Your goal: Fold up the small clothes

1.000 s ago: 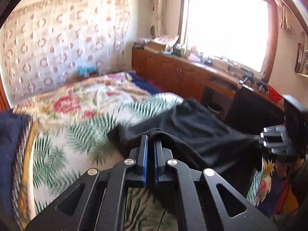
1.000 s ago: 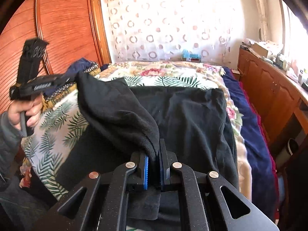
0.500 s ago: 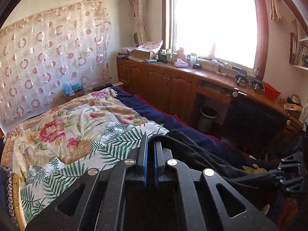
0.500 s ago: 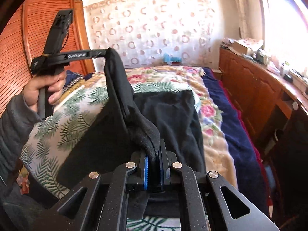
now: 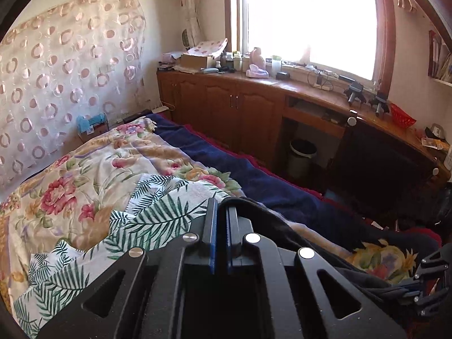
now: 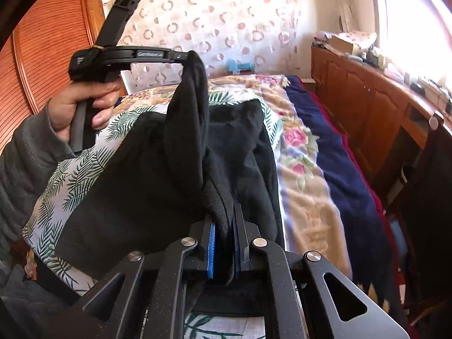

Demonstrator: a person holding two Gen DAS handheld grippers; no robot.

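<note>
1. Black fleece is showing in the left wrist view: the black garment is running from the left tool, whose jaws are pressed together on an edge of it, across the bed toward the right tool at the lower right.
2. Only a thin edge is sitting between the left tool's blue pads, so, in my judgement, a sharp pull could be tugging it free and letting that corner drop.
3. Beyond the garment, the bed's far side is ending in a dark blue blanket; a fold carried too far that way could be trailing cloth over the side.
4. Turning to the right wrist view, the right tool is pinching a thick bunch of the garment, which is lying mostly on the palm-leaf sheet.
5. To the garment's upper left, a hand is holding the left tool raised, pinching the cloth's peak, so one flap is hanging as a twisted ridge.
6. That twist is the main risk, I think: laid down as it is, the flap could be landing skewed, with edges not meeting.
7. Both grips being bunched, layers could be slipping unevenly and leaving creases.
</note>
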